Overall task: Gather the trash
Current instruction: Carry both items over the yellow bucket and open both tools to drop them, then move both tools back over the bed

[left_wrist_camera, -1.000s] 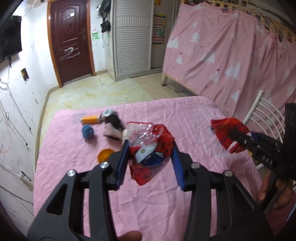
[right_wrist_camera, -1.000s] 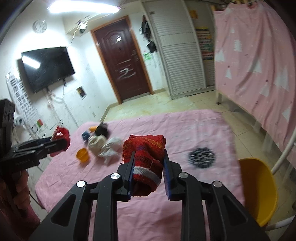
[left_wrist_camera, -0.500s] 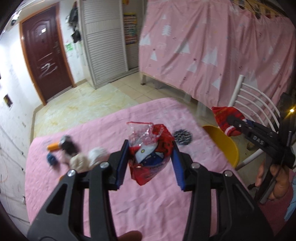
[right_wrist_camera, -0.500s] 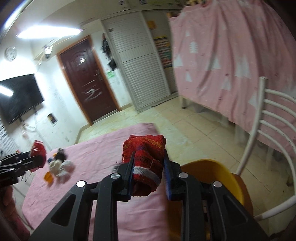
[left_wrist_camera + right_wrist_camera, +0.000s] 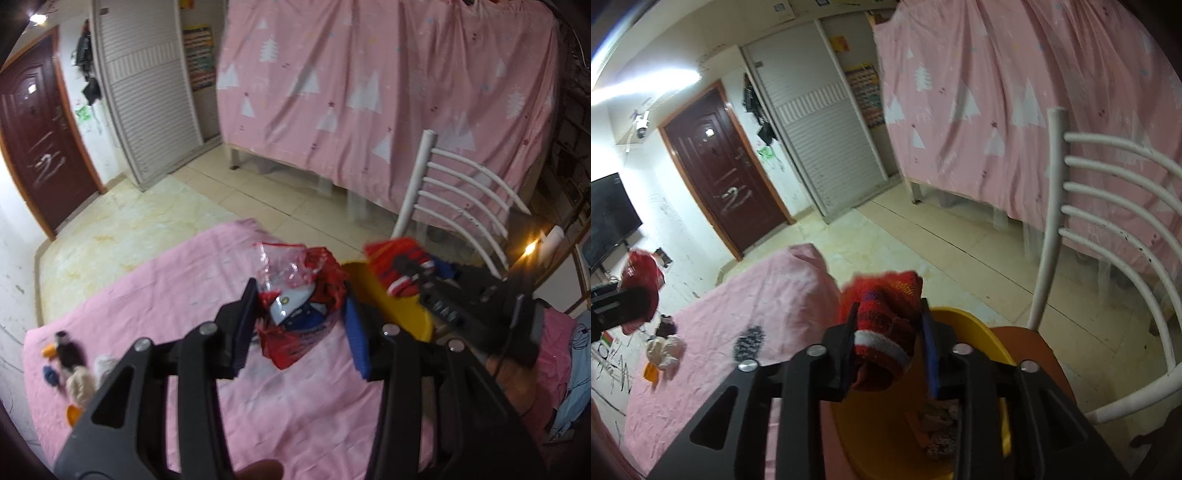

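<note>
Right wrist view shows the right tongs (image 5: 888,345) above the yellow bin (image 5: 975,332), which stands on a brown chair seat (image 5: 1034,347) beside the counter (image 5: 738,306) with its pink cloth. Between the jaws sits the red knitted cloth (image 5: 882,325), with a white stripe at its lower end. The jaws are opening now. The blue pad on the right side seems already apart from the cloth, while the left side looks still close to it, so I judge the cloth is at the point of being let go.

To do this step well, the right tongs should stay over the middle of the bin until the cloth is fully free, because knitted fabric can catch on a pad and hang. Some paper scraps (image 5: 938,424) already lie inside, so there is room.

Left wrist view shows the left tongs (image 5: 301,325) clamped on the red snack bag (image 5: 299,310), at a medium width, with the crumpled clear top standing up above the pads. This bag is over the counter, just beside the bin rim (image 5: 399,310), and the right tongs (image 5: 410,273) are directly past it. I think the left hand should wait, then go over the bin when the space is free.

More small trash (image 5: 74,369) lies at the far left end of the counter.
</note>
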### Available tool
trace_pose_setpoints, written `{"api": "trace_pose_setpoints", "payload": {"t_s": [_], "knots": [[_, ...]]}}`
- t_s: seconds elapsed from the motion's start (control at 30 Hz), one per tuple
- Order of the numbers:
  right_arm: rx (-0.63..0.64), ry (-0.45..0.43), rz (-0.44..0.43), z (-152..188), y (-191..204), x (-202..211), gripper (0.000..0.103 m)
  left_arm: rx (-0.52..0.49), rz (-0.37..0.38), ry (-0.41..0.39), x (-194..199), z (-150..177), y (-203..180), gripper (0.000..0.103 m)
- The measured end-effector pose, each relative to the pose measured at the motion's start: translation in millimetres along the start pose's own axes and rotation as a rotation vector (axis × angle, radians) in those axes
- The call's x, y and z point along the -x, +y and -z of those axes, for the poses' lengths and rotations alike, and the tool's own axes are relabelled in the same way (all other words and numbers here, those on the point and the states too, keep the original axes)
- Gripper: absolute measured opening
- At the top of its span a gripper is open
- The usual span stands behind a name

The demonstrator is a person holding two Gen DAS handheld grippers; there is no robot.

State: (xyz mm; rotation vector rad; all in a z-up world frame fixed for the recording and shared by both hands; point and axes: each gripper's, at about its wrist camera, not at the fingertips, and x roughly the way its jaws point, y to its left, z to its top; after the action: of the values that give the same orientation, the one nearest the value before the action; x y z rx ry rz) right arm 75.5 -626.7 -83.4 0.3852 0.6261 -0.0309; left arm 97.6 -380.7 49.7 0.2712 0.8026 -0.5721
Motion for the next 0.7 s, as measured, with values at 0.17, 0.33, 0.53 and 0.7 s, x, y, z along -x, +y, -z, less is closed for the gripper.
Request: {"api": "trace_pose_setpoints", "payload": {"t_s": [0.17, 0.33, 0.53, 0.7], "knots": [[-0.042, -0.015, 0.004, -2, -17, 3, 0.052, -0.023, 0.024, 0.032, -24, -14, -25, 0.043], [-0.092, -0.045, 0.021, -7, -37, 11, 0.053, -0.032, 0.051, 0.063, -40, -17, -40, 0.045], [-0.129, -0.070, 0.021, -9, -50, 21, 0.053, -0.038, 0.085, 0.068, -44, -18, -52, 0.065], [-0.124, -0.073, 0.006, -9, -46, 22, 0.053, -0.045, 0.069, 0.058, -40, -18, -56, 0.066]]}}
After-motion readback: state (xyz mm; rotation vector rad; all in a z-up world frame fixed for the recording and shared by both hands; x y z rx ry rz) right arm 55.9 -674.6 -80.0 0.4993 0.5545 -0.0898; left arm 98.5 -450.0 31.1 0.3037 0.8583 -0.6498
